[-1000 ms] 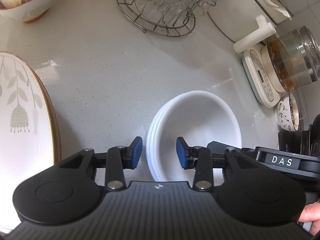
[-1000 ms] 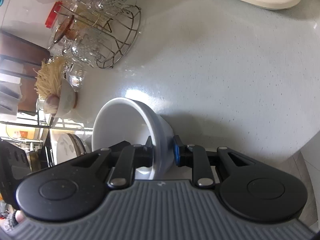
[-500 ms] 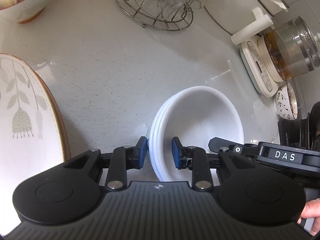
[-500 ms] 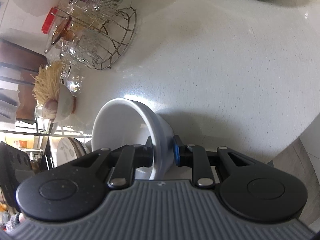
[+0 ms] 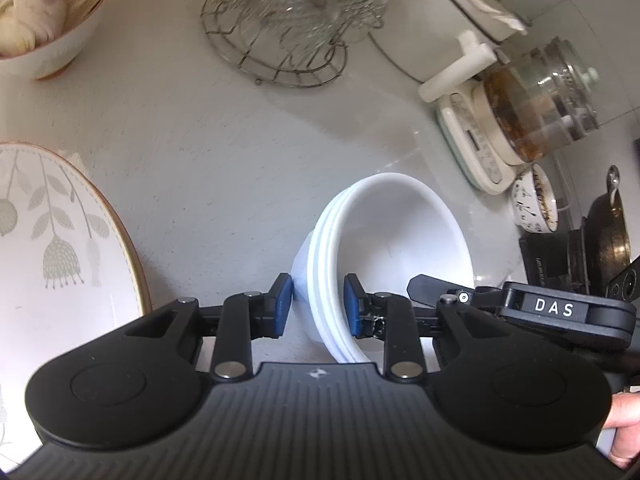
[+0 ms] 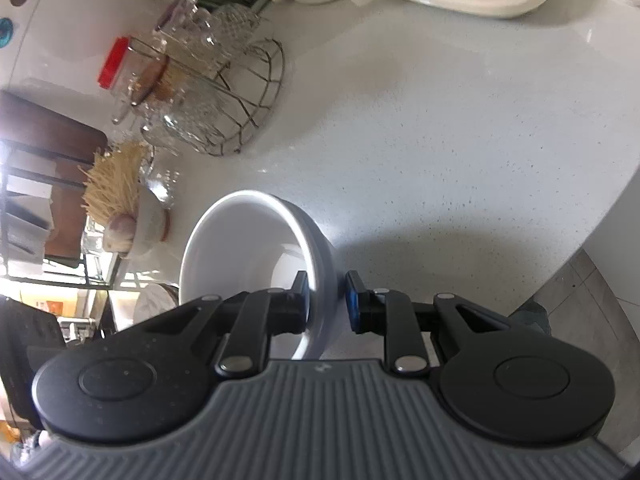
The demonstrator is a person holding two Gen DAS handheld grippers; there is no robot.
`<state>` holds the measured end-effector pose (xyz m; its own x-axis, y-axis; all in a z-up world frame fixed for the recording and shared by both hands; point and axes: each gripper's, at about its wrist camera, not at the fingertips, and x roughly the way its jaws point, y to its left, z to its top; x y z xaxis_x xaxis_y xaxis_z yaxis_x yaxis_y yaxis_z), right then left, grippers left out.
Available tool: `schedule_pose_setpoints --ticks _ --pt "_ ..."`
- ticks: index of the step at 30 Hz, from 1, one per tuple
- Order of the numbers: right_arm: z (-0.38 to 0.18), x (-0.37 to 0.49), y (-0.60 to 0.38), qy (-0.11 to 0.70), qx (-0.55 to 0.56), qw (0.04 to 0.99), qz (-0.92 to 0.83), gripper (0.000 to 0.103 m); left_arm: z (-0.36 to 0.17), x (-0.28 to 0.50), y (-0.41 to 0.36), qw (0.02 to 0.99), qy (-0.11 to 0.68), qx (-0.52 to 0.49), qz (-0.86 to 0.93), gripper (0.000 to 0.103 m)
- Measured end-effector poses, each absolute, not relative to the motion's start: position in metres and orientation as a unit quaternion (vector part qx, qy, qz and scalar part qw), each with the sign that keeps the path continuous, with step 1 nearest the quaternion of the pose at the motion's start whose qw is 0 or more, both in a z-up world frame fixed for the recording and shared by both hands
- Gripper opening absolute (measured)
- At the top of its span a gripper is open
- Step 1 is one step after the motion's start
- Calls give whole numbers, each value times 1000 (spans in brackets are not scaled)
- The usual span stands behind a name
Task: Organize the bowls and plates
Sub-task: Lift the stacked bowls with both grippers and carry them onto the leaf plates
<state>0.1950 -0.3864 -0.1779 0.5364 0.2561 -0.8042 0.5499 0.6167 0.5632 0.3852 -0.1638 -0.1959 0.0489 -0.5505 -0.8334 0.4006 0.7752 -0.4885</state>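
**Both claws gripping white bowls**

Left claw [image 5: 316, 308]: I have its blue pads pinched on the near rim of a stack of white bowls [image 5: 384, 248], one pad outside, one inside. Jaws narrow, having just closed onto that rim. The stack tilts, mouth turned to the right, over the speckled grey surface [image 5: 224, 160]. Leaf-patterned plate [image 5: 52, 248] lies to the left, well apart from the stack.

Right claw [image 6: 326, 300]: jaws nearly shut, clamped on the wall of a single white bowl [image 6: 248, 248], left pad inside, right pad outside. Bowl is tilted, mouth facing left.

Beyond, near the wall: wire rack of glasses [image 5: 288, 32], glass kettle on its base [image 5: 536, 108], small bowl with garlic and dry noodles [image 5: 36, 28]. A fingertip [image 5: 624, 428] shows at the lower right edge of the left view
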Motion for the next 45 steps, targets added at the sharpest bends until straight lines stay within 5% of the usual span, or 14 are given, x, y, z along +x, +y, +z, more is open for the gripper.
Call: schedule_pose_setpoints --ticks 45 --pt "-117 211 -285 437 342 832 -16 22 -125 359 -44 794 524 -76 -298 32"
